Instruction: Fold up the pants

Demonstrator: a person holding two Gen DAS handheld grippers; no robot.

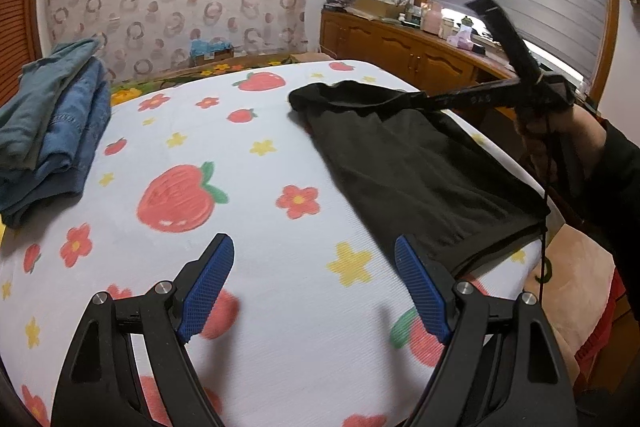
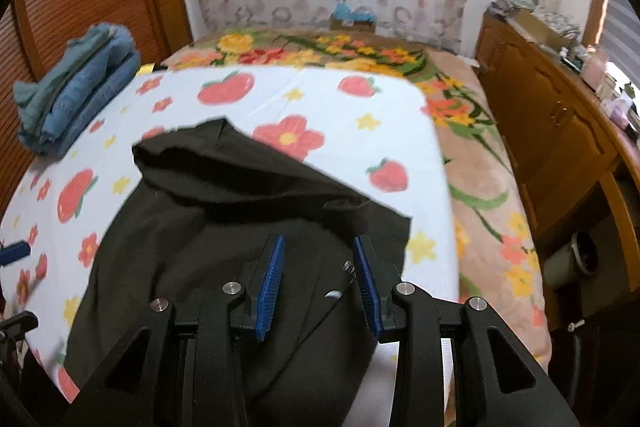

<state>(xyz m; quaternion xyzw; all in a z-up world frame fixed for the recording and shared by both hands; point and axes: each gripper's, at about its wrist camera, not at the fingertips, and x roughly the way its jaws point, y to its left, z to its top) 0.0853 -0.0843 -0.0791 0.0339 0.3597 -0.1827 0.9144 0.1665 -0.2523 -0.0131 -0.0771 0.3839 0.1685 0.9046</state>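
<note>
Black pants (image 1: 412,163) lie on the strawberry-print cloth (image 1: 248,163) at the right of the bed; their far end is folded over into a bunched flap. My left gripper (image 1: 316,283) is open and empty, low over the cloth just left of the pants' near edge. In the right wrist view the pants (image 2: 224,219) fill the middle. My right gripper (image 2: 318,283) is open above them, holding nothing, with a drawstring tip between its fingers. The right gripper also shows in the left wrist view (image 1: 424,99), over the far end of the pants.
A stack of folded blue jeans and garments (image 1: 52,131) sits at the far left of the bed (image 2: 76,95). A floral blanket (image 2: 480,179) lies under the cloth. A wooden cabinet (image 2: 560,131) with clutter runs along the right wall.
</note>
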